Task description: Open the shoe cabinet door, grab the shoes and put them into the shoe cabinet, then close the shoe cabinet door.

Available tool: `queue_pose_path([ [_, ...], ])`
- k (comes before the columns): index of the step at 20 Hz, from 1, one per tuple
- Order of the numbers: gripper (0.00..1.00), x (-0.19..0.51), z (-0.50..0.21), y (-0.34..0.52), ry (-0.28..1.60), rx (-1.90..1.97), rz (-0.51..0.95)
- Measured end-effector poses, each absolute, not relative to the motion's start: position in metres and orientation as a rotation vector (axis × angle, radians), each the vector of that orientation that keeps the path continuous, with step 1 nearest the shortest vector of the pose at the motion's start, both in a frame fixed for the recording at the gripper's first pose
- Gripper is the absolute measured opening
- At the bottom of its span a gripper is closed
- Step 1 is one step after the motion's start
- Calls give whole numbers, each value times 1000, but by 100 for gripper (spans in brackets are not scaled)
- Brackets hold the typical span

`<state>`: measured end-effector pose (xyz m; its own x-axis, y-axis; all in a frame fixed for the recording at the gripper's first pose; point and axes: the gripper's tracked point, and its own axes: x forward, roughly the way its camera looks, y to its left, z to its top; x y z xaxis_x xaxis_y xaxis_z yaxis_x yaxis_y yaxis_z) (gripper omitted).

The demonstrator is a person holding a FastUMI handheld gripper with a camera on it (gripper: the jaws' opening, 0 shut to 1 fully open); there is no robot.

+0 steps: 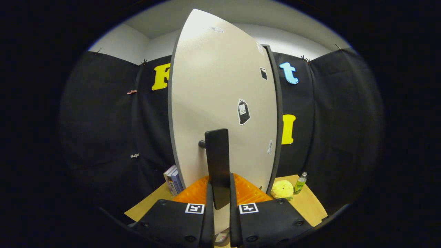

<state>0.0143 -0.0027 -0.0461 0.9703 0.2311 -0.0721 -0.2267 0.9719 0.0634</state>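
Black door handle (217, 165) sits between the tongs (219, 193), seemingly gripped

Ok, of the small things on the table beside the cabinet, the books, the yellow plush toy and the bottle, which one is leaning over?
The books, left of the cabinet door; they lean. The bottle stands upright, beside the plush toy.

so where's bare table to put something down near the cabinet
Bare table lies right of the plush toy and bottle, and at the corner below the books. It is crowded at the cabinet door, where the tongs are shut on the handle.
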Motion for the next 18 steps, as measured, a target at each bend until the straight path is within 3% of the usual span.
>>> queue_pose_path([
  [18,20,-5,-39,-102,73,47,136],
])
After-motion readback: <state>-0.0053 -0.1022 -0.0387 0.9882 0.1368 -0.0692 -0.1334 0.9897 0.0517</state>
